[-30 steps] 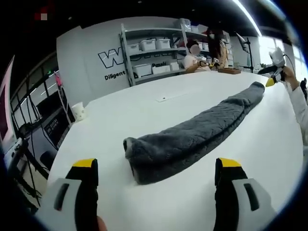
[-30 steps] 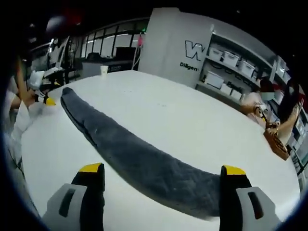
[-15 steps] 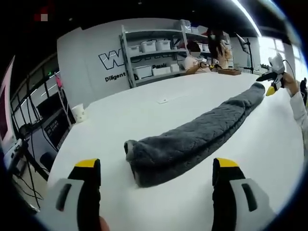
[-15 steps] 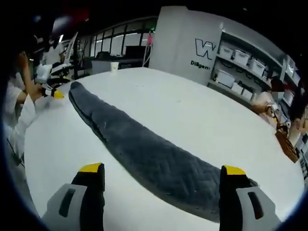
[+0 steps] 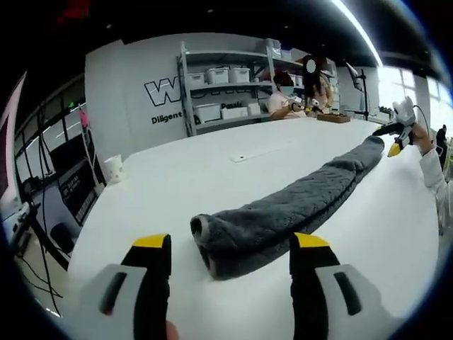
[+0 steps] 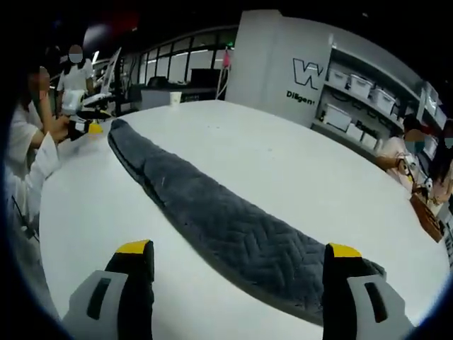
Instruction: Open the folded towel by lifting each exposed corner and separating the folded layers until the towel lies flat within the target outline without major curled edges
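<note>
Rolled towel (image 5: pixel 283 212) lengthwise between tongs

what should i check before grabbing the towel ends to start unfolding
1. Left tongs open: ok, jaws apart.
2. Right tongs open: ok, jaws apart.
3. Near end of towel between the left jaws: ok, the rolled end lies just ahead, not yet gripped.
4. Towel's other end between the right jaws: ok, close to the right jaw.
5. Exposed corner to lift: cannot tell, layers are bunched.
6. Target outline on table: cannot tell, none visible.
</note>
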The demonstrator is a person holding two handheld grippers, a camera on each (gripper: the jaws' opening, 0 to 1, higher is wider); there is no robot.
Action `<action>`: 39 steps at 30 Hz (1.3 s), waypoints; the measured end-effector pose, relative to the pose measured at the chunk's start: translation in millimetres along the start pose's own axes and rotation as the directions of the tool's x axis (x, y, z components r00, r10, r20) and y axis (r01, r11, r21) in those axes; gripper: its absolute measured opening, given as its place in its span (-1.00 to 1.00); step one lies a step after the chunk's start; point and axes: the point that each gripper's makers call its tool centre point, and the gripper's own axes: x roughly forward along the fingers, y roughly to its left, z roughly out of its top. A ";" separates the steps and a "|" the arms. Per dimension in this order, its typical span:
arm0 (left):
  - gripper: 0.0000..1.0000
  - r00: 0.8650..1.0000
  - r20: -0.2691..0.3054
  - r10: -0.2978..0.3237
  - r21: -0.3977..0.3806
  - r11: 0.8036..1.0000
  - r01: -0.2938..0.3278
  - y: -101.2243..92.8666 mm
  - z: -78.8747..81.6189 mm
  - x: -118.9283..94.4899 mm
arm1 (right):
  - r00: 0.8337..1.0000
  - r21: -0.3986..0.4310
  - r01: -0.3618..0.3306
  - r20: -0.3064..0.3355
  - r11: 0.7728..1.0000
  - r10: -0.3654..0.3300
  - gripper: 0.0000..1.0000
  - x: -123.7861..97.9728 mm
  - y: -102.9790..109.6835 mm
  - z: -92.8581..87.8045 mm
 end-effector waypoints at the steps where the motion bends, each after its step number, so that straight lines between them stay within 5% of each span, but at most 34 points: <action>1: 0.22 1.000 -0.002 -0.003 0.004 1.000 0.003 -0.1 -0.1 0.5 | 1.000 0.000 0.001 0.001 1.000 -0.001 0.99 -0.1 0.1 0.1; 5: 0.09 1.000 -0.006 -0.015 -0.003 1.000 0.015 3.5 -0.6 5.5 | 1.000 0.001 -0.004 0.001 1.000 0.004 0.99 -0.2 1.4 -1.1; 19: -0.93 1.000 -0.005 -0.007 -0.012 1.000 0.007 16.3 -1.9 20.6 | 1.000 0.000 -0.017 0.018 1.000 0.017 0.99 -2.8 3.3 0.1; 29: -0.98 0.999 -0.022 -0.028 -0.028 0.999 0.027 15.7 -3.7 21.9 | 0.999 0.006 -0.018 0.038 1.000 0.018 0.99 -5.5 2.6 2.3; 39: -0.99 0.997 0.039 -0.060 -0.097 0.993 0.064 12.9 25.0 22.2 | 0.998 0.012 -0.020 0.058 1.000 0.019 0.99 -9.3 2.4 4.8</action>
